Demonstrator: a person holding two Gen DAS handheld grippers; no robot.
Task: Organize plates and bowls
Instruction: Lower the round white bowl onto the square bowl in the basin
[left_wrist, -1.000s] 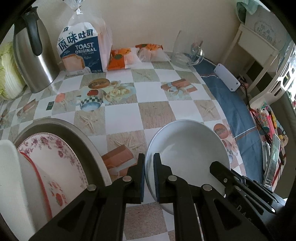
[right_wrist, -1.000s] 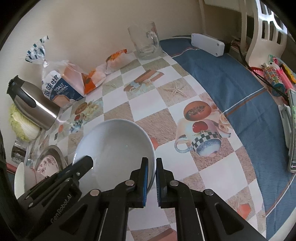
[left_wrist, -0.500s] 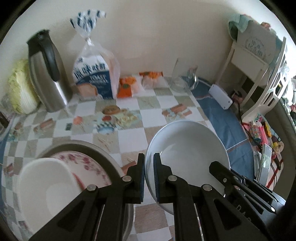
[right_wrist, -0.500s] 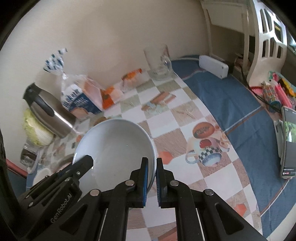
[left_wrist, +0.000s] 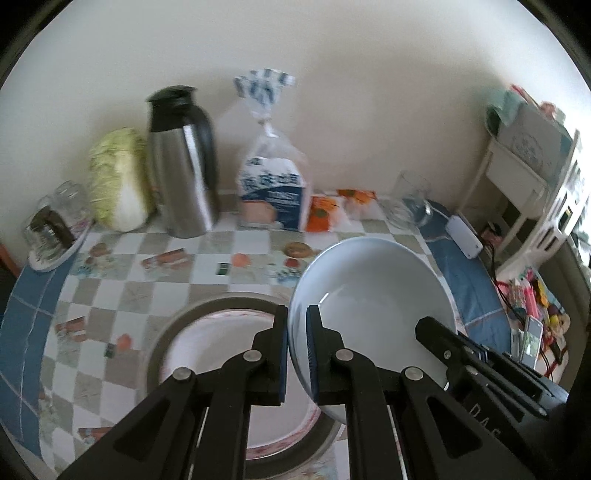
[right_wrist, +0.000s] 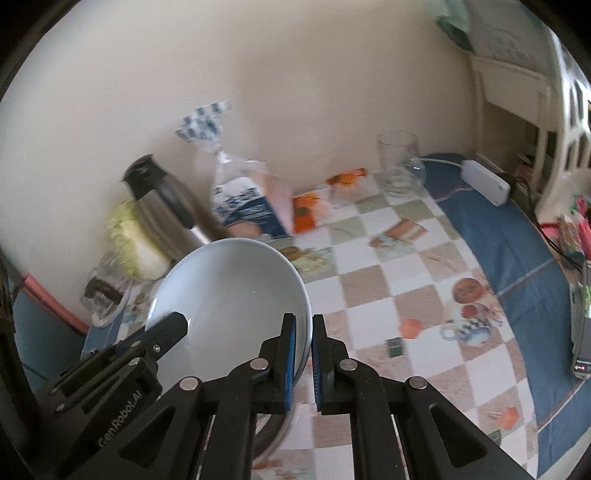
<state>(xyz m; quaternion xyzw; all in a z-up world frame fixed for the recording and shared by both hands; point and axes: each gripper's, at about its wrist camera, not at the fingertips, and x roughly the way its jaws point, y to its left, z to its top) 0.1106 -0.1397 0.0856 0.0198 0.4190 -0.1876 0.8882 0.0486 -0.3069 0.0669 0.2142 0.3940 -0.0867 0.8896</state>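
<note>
One white bowl — both grippers, left, right, jaws clamped on its rim; one floral plate below

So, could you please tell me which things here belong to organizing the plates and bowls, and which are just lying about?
Belongs to the job:
- white bowl, gripped at opposite rims by the left tool and right tool
- flowered plate in the metal basin

Just lying about:
- thermos
- cabbage
- bread bag
- glass mug
</note>
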